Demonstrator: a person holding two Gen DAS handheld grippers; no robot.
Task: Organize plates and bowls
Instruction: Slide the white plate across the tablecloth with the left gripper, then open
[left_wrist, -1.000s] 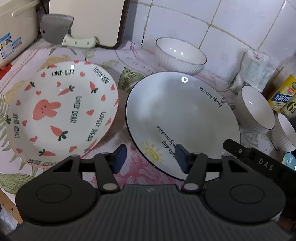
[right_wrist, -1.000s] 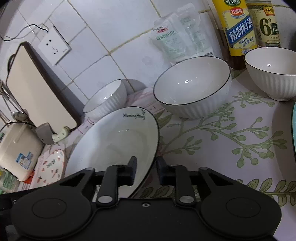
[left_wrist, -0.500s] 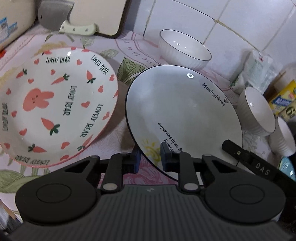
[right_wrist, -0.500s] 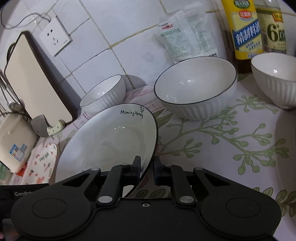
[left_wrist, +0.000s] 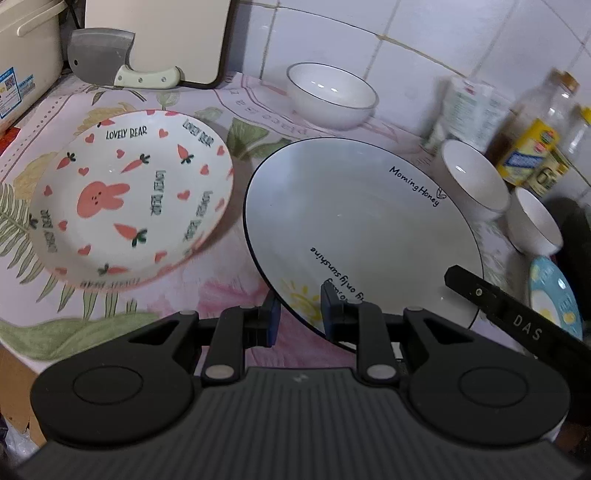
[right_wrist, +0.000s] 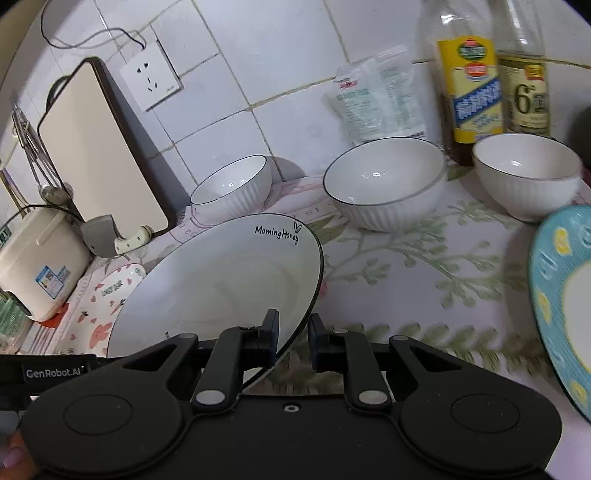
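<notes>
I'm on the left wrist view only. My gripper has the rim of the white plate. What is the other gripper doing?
Observer: The right gripper is shut on the same white plate, at its right rim, so both grippers hold it.
Operator: What's to the right of it? I only see a sliver of blue.
Observer: That is a blue plate with yellow marks, lying on the cloth apart from the white one.
Operator: Anything on the wall above the cutting board?
Observer: A white wall socket sits beside the board's top, with a thin black wire above it.
</notes>
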